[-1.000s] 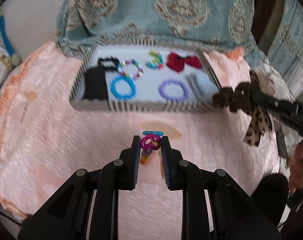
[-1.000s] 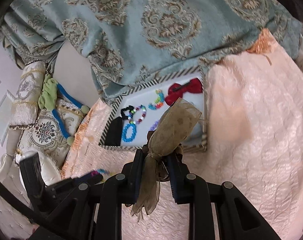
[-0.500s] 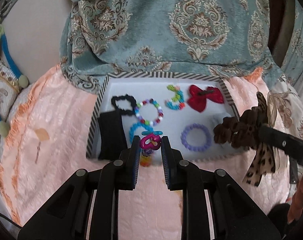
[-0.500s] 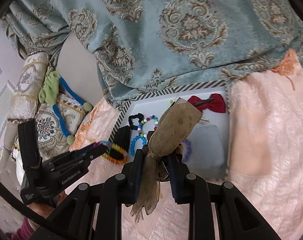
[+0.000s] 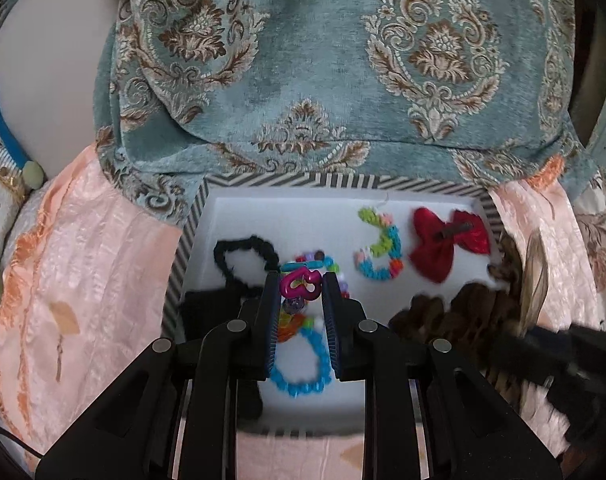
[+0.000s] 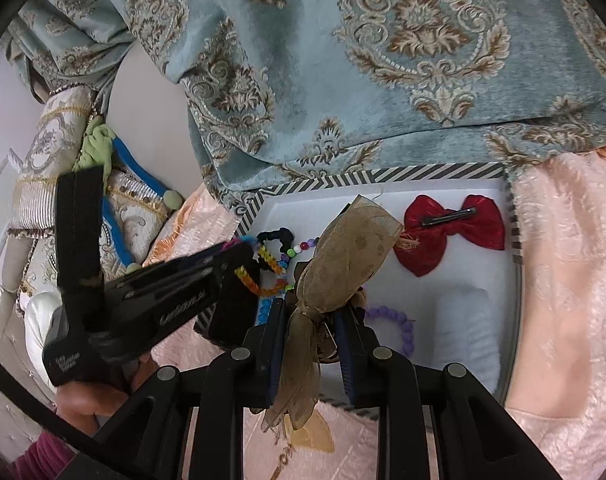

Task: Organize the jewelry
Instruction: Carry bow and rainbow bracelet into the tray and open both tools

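A striped-rim white tray (image 5: 291, 179) (image 6: 423, 172) holds a red bow clip (image 5: 447, 242) (image 6: 455, 226), a multicolour bead bracelet (image 5: 379, 250), a black scrunchie (image 5: 243, 254), a blue bead bracelet (image 5: 303, 372) and a purple bracelet (image 6: 395, 326). My left gripper (image 5: 301, 284) is shut on a colourful loom-band chain with a magenta clip (image 5: 299, 283), held over the tray's left part. My right gripper (image 6: 311, 320) is shut on a sheer brown leopard bow (image 6: 347, 252), held over the tray's near edge. That bow also shows at the right of the left wrist view (image 5: 463, 312).
The tray sits on a peach quilted bedspread (image 5: 83, 260) (image 6: 563, 280). A teal damask cloth (image 5: 323, 60) hangs over the tray's far rim. Cushions with blue cord (image 6: 115, 216) lie at the left. A black pouch (image 5: 207, 308) lies in the tray's left end.
Both grippers have moved forward from the bedspread to above the tray, each still holding its item. The tray now looms larger in both views.
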Tool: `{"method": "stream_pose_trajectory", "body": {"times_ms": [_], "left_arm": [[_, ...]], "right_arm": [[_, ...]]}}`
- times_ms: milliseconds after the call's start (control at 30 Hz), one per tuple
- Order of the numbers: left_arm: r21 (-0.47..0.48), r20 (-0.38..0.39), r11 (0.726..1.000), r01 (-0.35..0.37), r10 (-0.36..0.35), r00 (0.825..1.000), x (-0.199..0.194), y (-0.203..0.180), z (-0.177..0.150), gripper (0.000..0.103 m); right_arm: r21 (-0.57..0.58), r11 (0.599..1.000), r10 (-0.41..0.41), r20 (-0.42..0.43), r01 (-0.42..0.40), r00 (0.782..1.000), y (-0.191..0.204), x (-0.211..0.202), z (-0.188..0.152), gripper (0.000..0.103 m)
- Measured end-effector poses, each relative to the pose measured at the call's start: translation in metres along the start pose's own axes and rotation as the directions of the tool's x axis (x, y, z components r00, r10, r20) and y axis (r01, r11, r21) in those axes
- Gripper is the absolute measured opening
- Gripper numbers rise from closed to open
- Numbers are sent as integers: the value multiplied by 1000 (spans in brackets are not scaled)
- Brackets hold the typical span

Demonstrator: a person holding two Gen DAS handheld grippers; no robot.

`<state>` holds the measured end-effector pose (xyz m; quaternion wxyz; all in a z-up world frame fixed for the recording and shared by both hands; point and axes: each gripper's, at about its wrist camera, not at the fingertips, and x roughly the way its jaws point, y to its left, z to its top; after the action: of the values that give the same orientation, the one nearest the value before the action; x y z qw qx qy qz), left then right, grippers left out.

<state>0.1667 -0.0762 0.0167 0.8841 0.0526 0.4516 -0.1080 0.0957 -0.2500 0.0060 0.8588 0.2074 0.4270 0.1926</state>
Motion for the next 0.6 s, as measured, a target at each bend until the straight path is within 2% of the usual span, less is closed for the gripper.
{"method": "stream_pose_trajectory", "body": {"times_ms": [200,333,600], "left_arm": [[-2,-1,1000,22,-22,1000,17,-7,16,19],[-24,-19,999,24,-25,1000,34,-4,22,19],[-87,-99,996,-17,8,995,78,11,17,19]], "right_arm": [[20,1000,9,-35,-8,999,-9,23,-4,23],[22,999,-31,-53,32,998,-19,37,-6,23],[-12,992,-126,-69,126,990,-33,59,-11,23]]}}
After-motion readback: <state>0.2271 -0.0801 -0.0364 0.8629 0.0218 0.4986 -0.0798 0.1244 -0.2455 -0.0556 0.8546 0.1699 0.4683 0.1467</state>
